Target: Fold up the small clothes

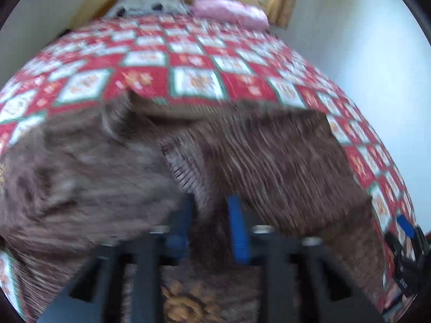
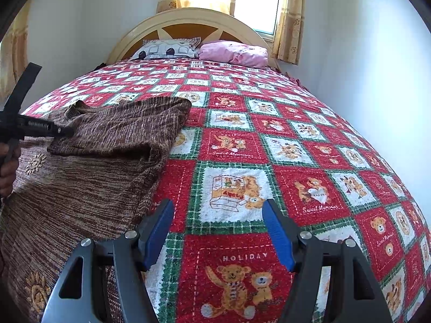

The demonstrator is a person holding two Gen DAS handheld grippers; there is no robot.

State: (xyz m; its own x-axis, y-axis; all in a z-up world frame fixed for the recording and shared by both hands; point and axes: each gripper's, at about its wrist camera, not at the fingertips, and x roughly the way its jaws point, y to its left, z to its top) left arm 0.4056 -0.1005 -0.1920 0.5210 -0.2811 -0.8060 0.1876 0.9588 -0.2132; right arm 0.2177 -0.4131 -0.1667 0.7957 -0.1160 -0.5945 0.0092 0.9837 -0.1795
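Note:
A brown knit garment (image 1: 269, 156) with embroidered orange flowers lies on the left part of the bed, one layer folded over itself (image 2: 107, 134). My left gripper (image 1: 210, 200) is shut on a fold of this garment, and brown cloth fills the gap between its blue pads. In the right wrist view the left gripper (image 2: 63, 131) comes in from the left edge and pinches the folded layer. My right gripper (image 2: 218, 228) hovers open over bare bedspread just right of the garment, with nothing between its fingers. It also shows at the right edge of the blurred left wrist view (image 1: 406, 231).
A red, white and green teddy-bear bedspread (image 2: 309, 188) covers the bed. A patterned pillow (image 2: 167, 49) and a pink pillow (image 2: 234, 52) lie against the curved headboard (image 2: 188, 18). A white wall (image 2: 363, 67) runs along the right side. A person's hand (image 2: 8, 167) is at the left edge.

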